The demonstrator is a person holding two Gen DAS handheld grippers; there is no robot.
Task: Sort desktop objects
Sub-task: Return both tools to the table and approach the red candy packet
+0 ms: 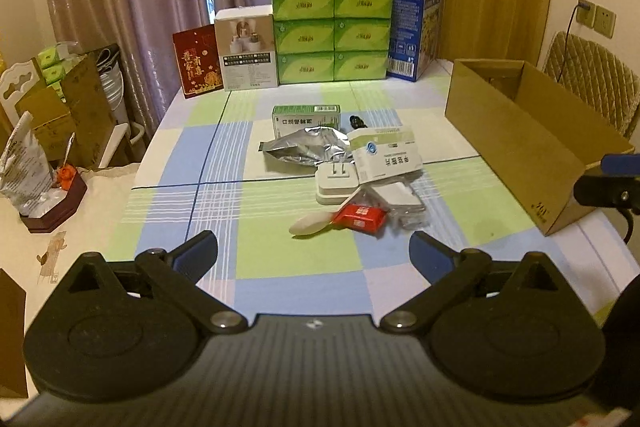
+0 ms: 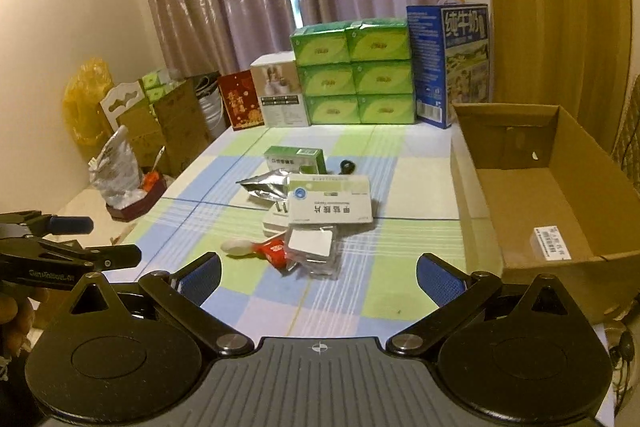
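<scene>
The left hand-held gripper [image 1: 313, 251] stands wide with nothing between its blue pads, hovering over the checked cloth of the bench [image 1: 280, 259]. Just ahead of its fingertips lies the heap to be sorted: a pale spoon [image 1: 310, 225] nearest, a red packet [image 1: 362, 217] touching it to the right, then a clear bag with a white card [image 1: 396, 201], a white plug adapter [image 1: 334, 187], a white medicine box [image 1: 386, 155] leaning over the adapter, a crumpled foil pouch [image 1: 306, 149] and, furthest, a green-and-white box [image 1: 306, 117] with a small black object [image 1: 356, 122] beside it.

The right hand-held gripper [image 2: 319, 277] is likewise spread wide and empty; the same heap lies ahead of it, slightly left of its centre line. An open cardboard box [image 2: 520, 195] sits ahead to its right, apparently holding a small labelled container [image 2: 552, 245]. Well beyond both, green tissue packs [image 1: 331, 31] are stacked at the bench's far edge.
</scene>
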